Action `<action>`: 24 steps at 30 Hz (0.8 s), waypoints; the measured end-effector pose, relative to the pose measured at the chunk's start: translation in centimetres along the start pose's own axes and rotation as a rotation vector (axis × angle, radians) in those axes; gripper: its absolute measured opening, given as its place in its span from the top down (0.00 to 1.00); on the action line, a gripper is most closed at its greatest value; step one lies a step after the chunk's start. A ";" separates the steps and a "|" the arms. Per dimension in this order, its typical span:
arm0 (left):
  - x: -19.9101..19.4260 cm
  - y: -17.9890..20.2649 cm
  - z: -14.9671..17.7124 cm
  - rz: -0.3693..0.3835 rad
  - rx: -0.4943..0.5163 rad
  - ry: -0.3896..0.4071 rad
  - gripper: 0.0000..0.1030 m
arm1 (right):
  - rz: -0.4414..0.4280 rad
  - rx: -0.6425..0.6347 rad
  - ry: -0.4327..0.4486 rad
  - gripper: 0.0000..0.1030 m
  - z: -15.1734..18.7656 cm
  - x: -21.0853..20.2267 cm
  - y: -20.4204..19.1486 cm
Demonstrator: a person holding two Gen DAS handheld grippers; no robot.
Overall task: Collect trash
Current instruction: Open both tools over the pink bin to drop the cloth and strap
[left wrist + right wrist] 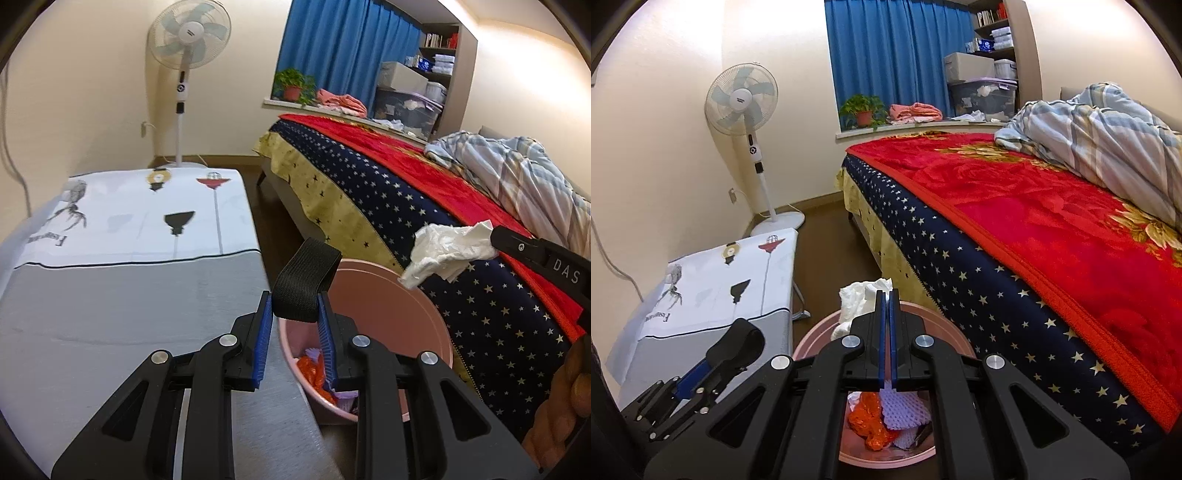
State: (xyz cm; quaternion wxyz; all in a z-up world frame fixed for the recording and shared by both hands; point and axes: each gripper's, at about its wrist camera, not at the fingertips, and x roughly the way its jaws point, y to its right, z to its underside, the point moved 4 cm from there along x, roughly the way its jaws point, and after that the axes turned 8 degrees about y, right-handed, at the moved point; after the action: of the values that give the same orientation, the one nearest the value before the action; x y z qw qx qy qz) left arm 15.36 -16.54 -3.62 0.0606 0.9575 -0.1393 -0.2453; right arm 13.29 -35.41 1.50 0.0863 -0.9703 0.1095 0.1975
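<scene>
We hold our left gripper [295,317] clenched on a black strap [304,282] and our right gripper [886,295] clenched on crumpled tissue [860,301], both above the pink bin [424,317]; releasing off-centre could drop either onto the floor.

I see crumpled white paper tissue [448,253], ribbed black woven strap [304,282], smooth matt pink plastic bin [384,295], plush red blanket [1052,221].

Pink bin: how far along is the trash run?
Done: orange wrapper and white foam net lie in the pink bin. In hand: left tongs grip a black strap, right tongs pinch a crumpled tissue. Left: dropping both.
</scene>
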 end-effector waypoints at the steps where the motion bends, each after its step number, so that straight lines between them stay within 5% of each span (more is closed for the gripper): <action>1: 0.4 0.3 0.1 0.005 0.003 -0.005 0.77 | 0.008 -0.002 -0.002 0.98 0.1 0.2 0.1; 20: 4.6 3.6 1.9 0.085 0.030 -0.089 0.76 | 0.085 -0.004 -0.054 0.98 1.4 2.1 1.6; 22: 4.8 3.6 2.0 0.094 0.028 -0.097 0.73 | 0.091 -0.005 -0.064 0.95 1.5 2.2 1.7; 24: 4.9 3.4 2.0 0.094 0.027 -0.098 0.57 | 0.103 0.000 -0.078 0.90 1.7 2.3 1.9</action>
State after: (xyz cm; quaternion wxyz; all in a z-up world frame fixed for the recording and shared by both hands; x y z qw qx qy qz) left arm 17.66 -21.32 -6.95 0.0522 0.9374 -0.1902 -0.2870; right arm 14.28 -37.27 -1.18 0.0804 -0.9549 0.1558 0.2395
